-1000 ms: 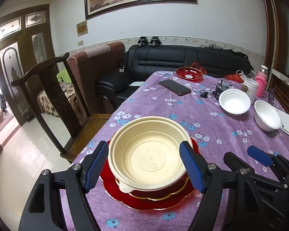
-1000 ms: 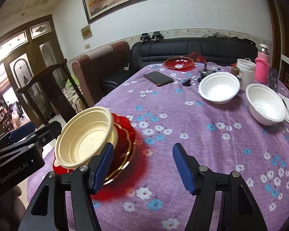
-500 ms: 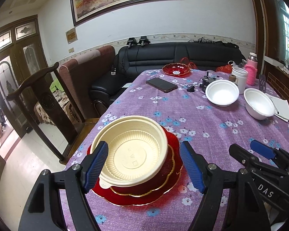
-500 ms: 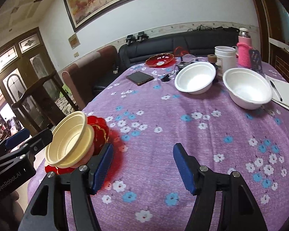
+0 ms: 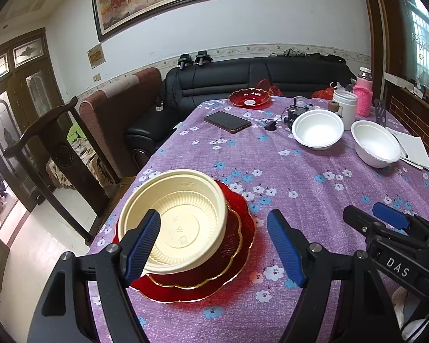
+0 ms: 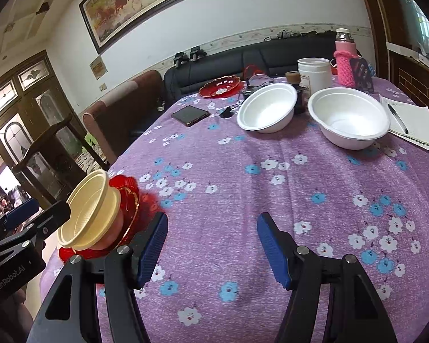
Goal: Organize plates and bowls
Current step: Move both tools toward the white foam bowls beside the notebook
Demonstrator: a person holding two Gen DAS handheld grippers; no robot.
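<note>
Finding the cream bowl (image 5: 174, 223) already sitting on a gold-rimmed red plate stack (image 5: 237, 274), at the near left corner of the purple flowered tablecloth (image 5: 300, 177). Judging this pile as built and the gathering of the rest as the step in hand.

Seeing two white bowls (image 5: 317, 131) (image 5: 376, 148) standing side by side, well apart from the pile, near the far right of the table. Noting a separate red dish (image 5: 250, 98) at the far end, beyond a dark phone (image 5: 227, 121).

Holding nothing in the left gripper (image 5: 214, 228): jaws standing wide, one finger overlapping the cream bowl's rim in the picture without clamping it, the other over bare cloth. Holding nothing in the right gripper (image 6: 211, 228) either, jaws wide over empty cloth and aiming toward the white bowls.

Calling next, probably, for reaching across, closing on the rim of the nearer white bowl and nesting it with its twin or on the pile.

Looking down into the cream bowl's ribbed inside only from the left wrist. Getting its side profile, and a pen lying on a notebook (image 6: 414, 125) just beside the white bowls, clearly only from the right wrist.
</note>
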